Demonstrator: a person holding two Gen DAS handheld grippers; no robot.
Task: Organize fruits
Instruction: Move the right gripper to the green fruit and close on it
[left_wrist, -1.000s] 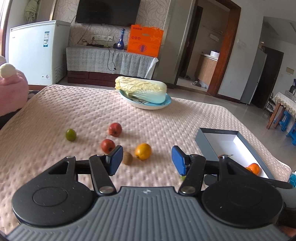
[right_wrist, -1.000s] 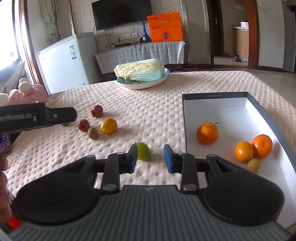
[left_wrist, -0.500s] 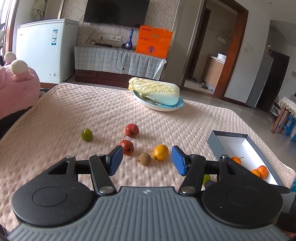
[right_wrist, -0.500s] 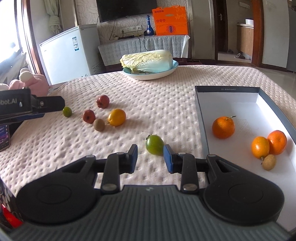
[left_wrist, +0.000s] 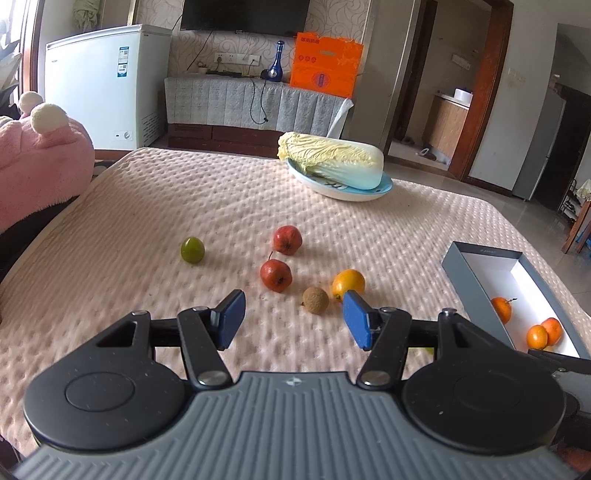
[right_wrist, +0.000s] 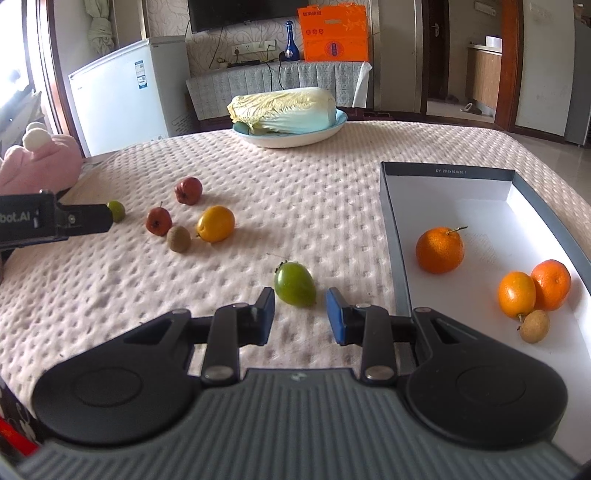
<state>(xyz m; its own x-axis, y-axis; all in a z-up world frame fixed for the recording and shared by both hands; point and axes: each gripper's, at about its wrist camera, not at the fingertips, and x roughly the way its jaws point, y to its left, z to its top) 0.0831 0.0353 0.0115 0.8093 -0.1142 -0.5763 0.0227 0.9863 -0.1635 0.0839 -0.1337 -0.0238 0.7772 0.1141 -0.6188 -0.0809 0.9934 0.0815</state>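
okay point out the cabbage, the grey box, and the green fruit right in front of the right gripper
cabbage (right_wrist: 284, 107): right wrist view, middle of its leafy body.
grey box (right_wrist: 397, 236): right wrist view, its left wall.
green fruit (right_wrist: 294, 283): right wrist view, centre of its skin.

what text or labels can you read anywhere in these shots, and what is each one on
"bot.AI" on the black left gripper body, cut off at the frame edge.
"DY" plus blurred numbers on the grey cardboard box's far wall.
Orange printed carton: too blurred to read.
White chest freezer's stickers: too small.
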